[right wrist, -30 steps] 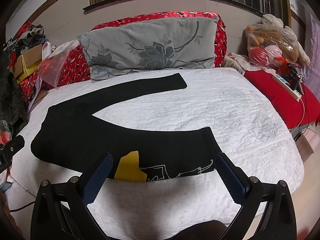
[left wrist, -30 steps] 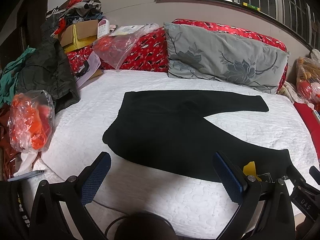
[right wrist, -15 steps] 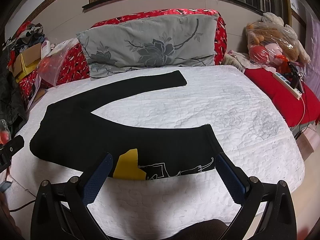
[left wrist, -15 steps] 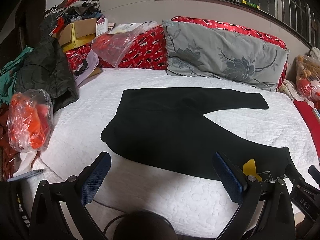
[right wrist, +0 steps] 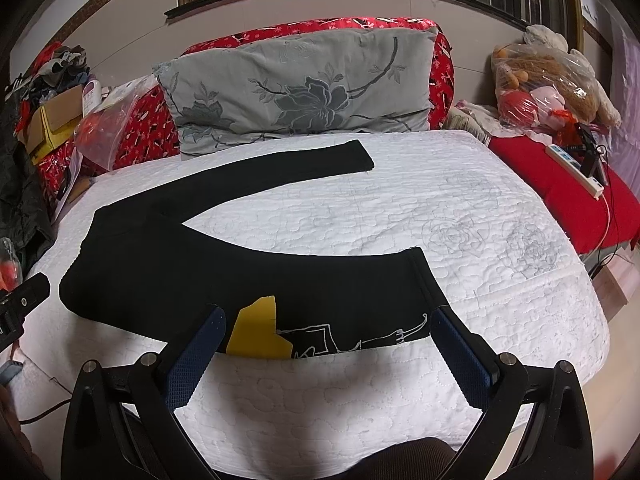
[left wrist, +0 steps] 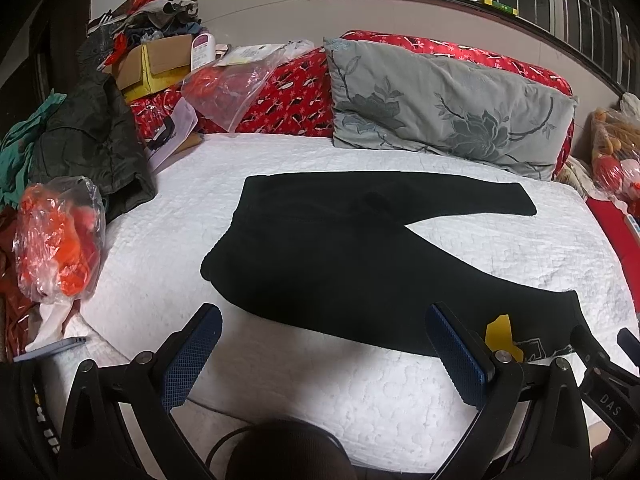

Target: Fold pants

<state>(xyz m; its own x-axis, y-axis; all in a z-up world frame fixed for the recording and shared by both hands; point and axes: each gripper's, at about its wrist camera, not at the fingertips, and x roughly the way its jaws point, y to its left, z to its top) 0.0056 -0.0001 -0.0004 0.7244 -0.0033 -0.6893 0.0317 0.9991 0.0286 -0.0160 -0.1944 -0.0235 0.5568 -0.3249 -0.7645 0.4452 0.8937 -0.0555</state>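
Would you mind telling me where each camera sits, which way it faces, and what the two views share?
Left wrist: on the left gripper, facing the waist end of the black pants; its open fingers and the right gripper's tip show.
Right wrist: on the right gripper, facing the near leg's hem; its open fingers show.
Shared: pants, white bed, grey pillow, yellow patch.

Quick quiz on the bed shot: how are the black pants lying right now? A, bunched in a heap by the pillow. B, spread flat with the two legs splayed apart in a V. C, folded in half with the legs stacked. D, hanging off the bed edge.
B: the black pants lie flat on the white quilt, legs diverging with quilt showing between them; both claws are open and hold nothing.
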